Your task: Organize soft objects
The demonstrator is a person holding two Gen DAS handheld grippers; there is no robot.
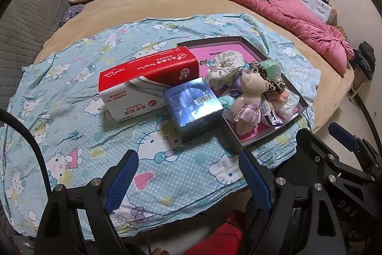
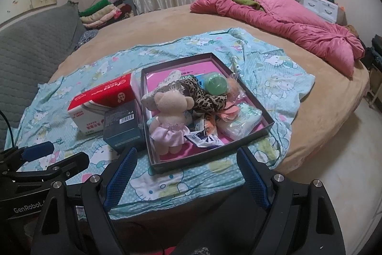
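A shallow grey tray (image 2: pixel 267 128) with a pink floor lies on the cartoon-cat sheet (image 2: pixel 274 78). Piled in it are a beige teddy bear in a pink dress (image 2: pixel 169 116), a leopard-print scrunchie (image 2: pixel 210 97), a pale floral scrunchie (image 1: pixel 224 66), a green ball (image 2: pixel 216 85) and a tissue pack (image 2: pixel 241 121). My right gripper (image 2: pixel 187 178) is open just short of the tray's near wall, holding nothing. My left gripper (image 1: pixel 188 179) is open above the sheet, in front of the blue box (image 1: pixel 193 109), also with nothing between its fingers.
A red and white carton (image 1: pixel 148 78) lies left of the tray, with the blue box against it. A pink quilt (image 1: pixel 286 8) is bunched at the bed's far right. Folded clothes (image 2: pixel 105 11) are stacked at the back left. Bare floor (image 2: pixel 334 171) lies to the right.
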